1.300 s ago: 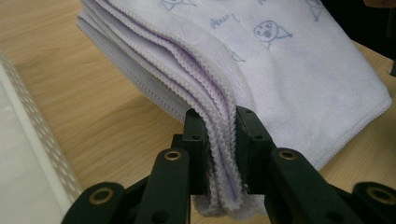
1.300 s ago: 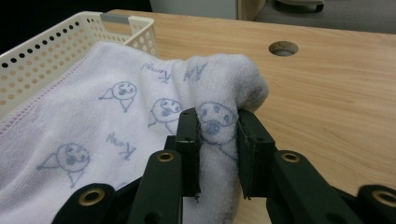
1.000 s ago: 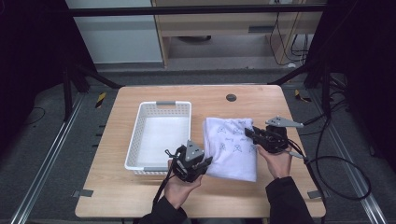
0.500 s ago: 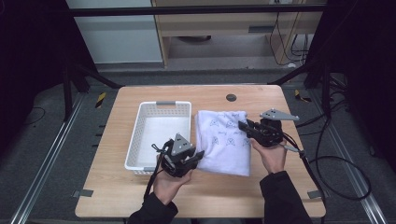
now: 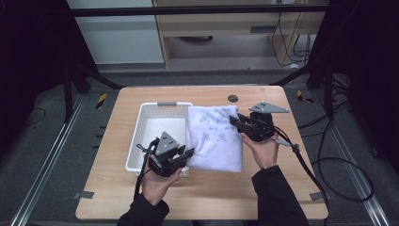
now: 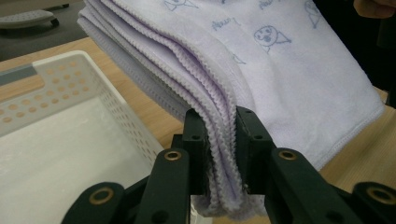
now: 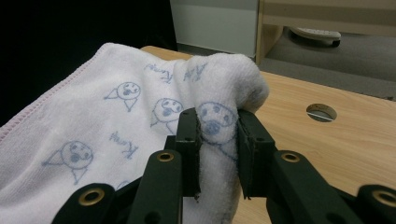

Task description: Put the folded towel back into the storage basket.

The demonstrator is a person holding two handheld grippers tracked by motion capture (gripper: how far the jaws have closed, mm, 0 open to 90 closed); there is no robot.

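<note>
A folded white towel (image 5: pixel 214 136) with small blue drawings hangs lifted between my two grippers over the wooden table (image 5: pixel 263 197). My left gripper (image 5: pixel 184 155) is shut on the towel's near left corner; in the left gripper view its stacked hemmed layers (image 6: pixel 219 140) are pinched between the black jaws. My right gripper (image 5: pixel 235 123) is shut on the far right edge, where a bunched fold (image 7: pixel 217 126) is squeezed between the jaws. The towel's left edge reaches over the right rim of a white perforated basket (image 5: pixel 141 136).
The basket (image 6: pixel 56 121) has nothing in it and stands left of centre on the table. A round hole (image 5: pixel 232 98) is in the tabletop near the far edge, also seen as the hole (image 7: pixel 321 112). Dark frame legs and cables surround the table.
Both grippers have risen and shifted left with the towel, carrying it from the table's right half toward the basket. The grips have not changed.
</note>
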